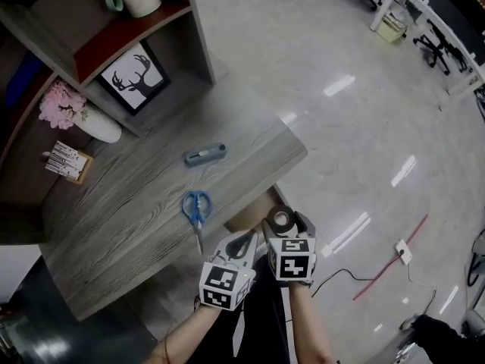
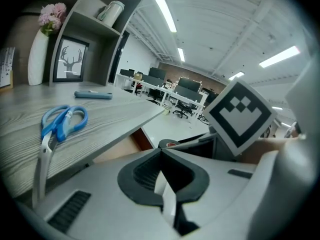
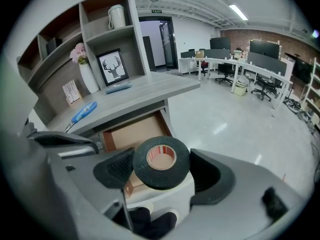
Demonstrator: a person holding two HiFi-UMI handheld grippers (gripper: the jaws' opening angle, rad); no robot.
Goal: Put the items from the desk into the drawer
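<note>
Between right gripper's (image 3: pixel 162 165) fingers: tape roll (image 3: pixel 161 159) clamped, open drawer (image 3: pixel 132 131) just beyond. Left gripper's (image 2: pixel 161 155) fingers meet, empty. Next, likely: lower, release.

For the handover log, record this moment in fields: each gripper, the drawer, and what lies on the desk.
left gripper: shut, holding nothing
right gripper: shut on a roll of black tape, held in front of the drawer
drawer: pulled open under the desk edge
desk: blue scissors and a blue-grey tool lie apart, neither touched by a gripper
</note>
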